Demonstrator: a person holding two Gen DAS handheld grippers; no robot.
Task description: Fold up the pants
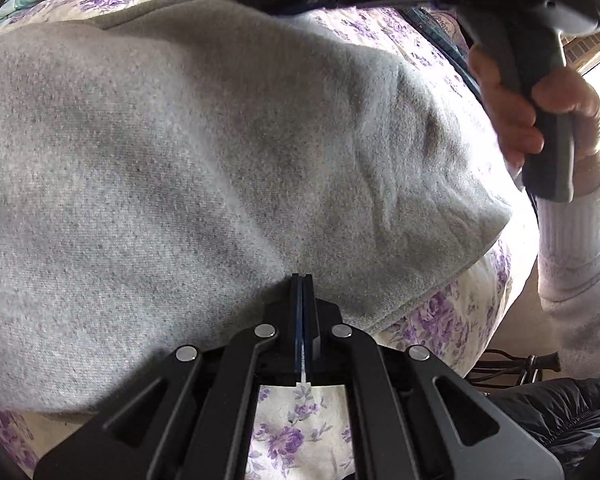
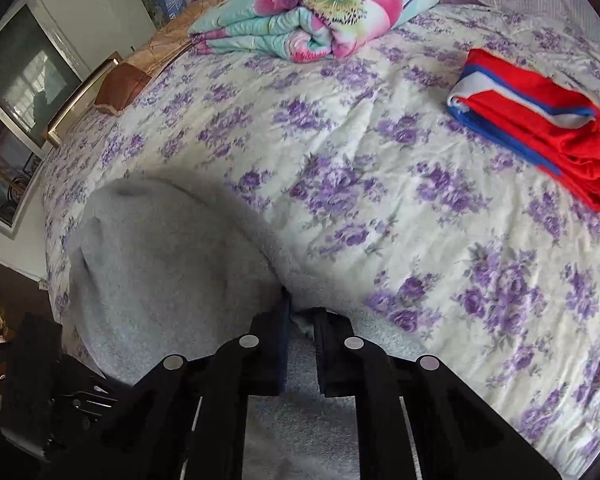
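Note:
The grey fleece pants (image 1: 204, 160) lie across the floral bed and fill most of the left wrist view. My left gripper (image 1: 302, 280) is shut on their near edge, its fingers pressed together. In the right wrist view the pants (image 2: 168, 264) bulge up at the lower left. My right gripper (image 2: 300, 312) is shut on a fold of the grey cloth, which bunches between the fingers. The right gripper's handle (image 1: 540, 80) and the hand holding it show at the upper right of the left wrist view.
The bed has a cream sheet with purple flowers (image 2: 420, 200). A folded red, white and blue garment (image 2: 540, 128) lies at the far right. A rolled floral quilt (image 2: 312, 12) sits at the head of the bed. A framed window (image 2: 24, 68) is on the left.

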